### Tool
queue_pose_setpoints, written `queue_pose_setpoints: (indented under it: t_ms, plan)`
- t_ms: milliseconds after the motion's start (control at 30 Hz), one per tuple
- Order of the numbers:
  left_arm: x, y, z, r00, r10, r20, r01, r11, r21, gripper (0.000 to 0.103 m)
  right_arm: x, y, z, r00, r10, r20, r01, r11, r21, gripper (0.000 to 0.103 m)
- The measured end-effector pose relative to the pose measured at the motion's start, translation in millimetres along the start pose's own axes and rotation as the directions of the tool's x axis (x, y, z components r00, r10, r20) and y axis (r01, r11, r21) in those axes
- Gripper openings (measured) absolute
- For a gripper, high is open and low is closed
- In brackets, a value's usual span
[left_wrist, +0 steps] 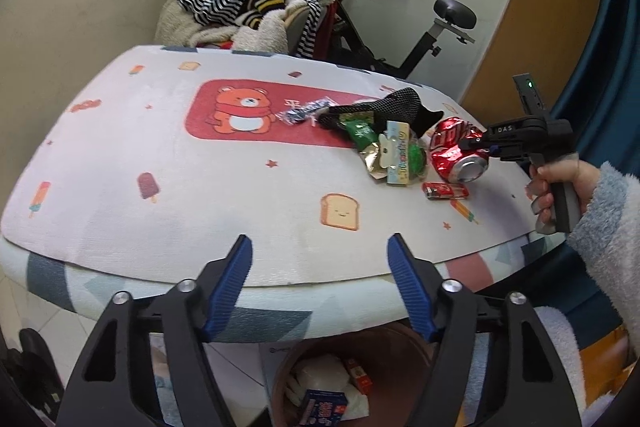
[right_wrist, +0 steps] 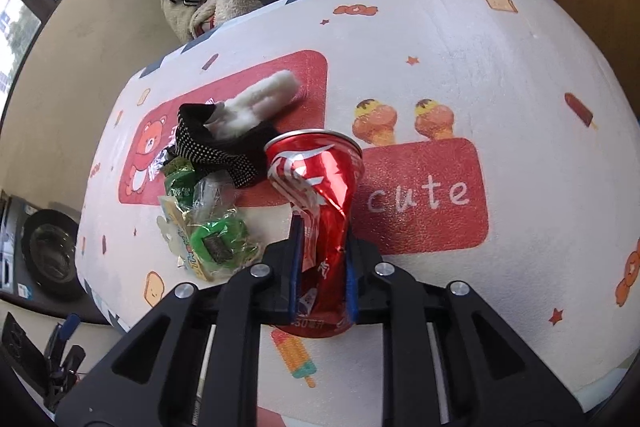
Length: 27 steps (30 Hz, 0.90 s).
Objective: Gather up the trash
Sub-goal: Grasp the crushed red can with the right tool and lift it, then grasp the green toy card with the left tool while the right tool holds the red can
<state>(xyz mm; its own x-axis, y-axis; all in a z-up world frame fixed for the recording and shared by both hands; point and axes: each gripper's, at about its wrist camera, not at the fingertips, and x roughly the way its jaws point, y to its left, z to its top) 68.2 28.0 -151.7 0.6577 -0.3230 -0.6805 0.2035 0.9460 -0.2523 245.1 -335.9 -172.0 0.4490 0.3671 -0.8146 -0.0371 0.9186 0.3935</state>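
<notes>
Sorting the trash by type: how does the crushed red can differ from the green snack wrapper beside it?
The crushed red can is dented metal; the green snack wrapper is thin crinkled film. The can is clamped in the right gripper; the wrapper lies loose in the pile, partly under the black dotted cloth. Both are crumpled.

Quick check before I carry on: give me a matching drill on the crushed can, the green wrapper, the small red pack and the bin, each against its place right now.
Things:
1. crushed red can
2. green wrapper
3. small red pack
4. brown bin

Places:
A. on the floor below the near edge of the table
B. clamped in the right gripper
C. flat on the mat, nearer the table edge than the can
D. in the litter pile beside the black dotted cloth

Pairs: 1-B, 2-D, 3-C, 4-A
</notes>
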Motion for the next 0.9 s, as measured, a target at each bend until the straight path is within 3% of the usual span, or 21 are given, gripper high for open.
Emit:
queue_pose_setpoints:
  t_ms: [67,267,367,500,667,900]
  plan:
    - [5,-1,4,1.000,-0.022,-0.010,0.022,1.000,-0.012,0.060,-6,-2,-2,0.999,0.006,0.037,-0.006,1.000,0.000,0.014]
    - [31,-15,29,0.996,-0.086,-0.024,0.086,0.996,-0.015,0.049,-43,4,-21,0.982,-0.019,0.188,0.026,0.999,-0.038,0.013]
    - [53,-29,43,0.992,-0.119,-0.041,0.119,0.993,-0.009,0.044,-53,8,-32,0.974,-0.043,0.220,0.057,0.997,-0.060,0.013]
    - [84,-48,59,0.986,-0.156,-0.066,0.156,0.988,-0.003,0.043,-62,11,-39,0.969,-0.071,0.236,0.094,0.991,-0.090,0.012]
    - [125,-73,77,0.983,-0.140,-0.115,0.150,0.985,0.086,0.041,-71,6,-48,0.967,-0.075,0.243,0.098,0.992,-0.083,0.012]
    - [166,-77,88,0.974,-0.137,-0.182,0.152,0.986,0.066,0.037,-74,2,-65,0.964,-0.088,0.250,0.112,0.990,-0.086,0.012]
